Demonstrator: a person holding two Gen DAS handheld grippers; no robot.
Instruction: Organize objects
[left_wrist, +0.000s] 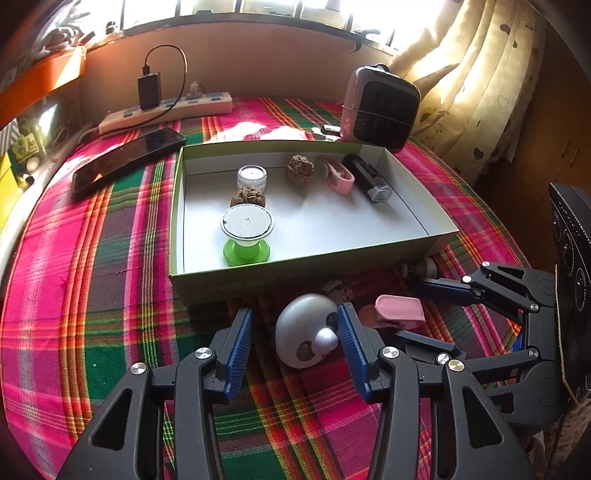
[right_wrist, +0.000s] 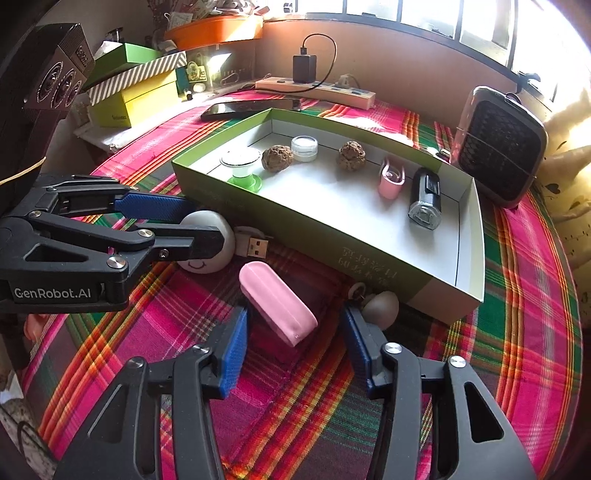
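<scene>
A grey round toy with a panda face lies on the plaid cloth between the fingers of my left gripper. The right pad is at its side and a gap shows at the left pad, so this gripper is open. A pink oblong case lies in front of the green box. My right gripper stands open around it, with a gap on each side. The left gripper also shows in the right wrist view, astride the grey toy.
The box holds a green-footed stand, a clear jar, two brown lumps, a pink clip and a black light. A USB stick and a small grey knob lie by its front wall. Phone, power strip and fan heater stand behind.
</scene>
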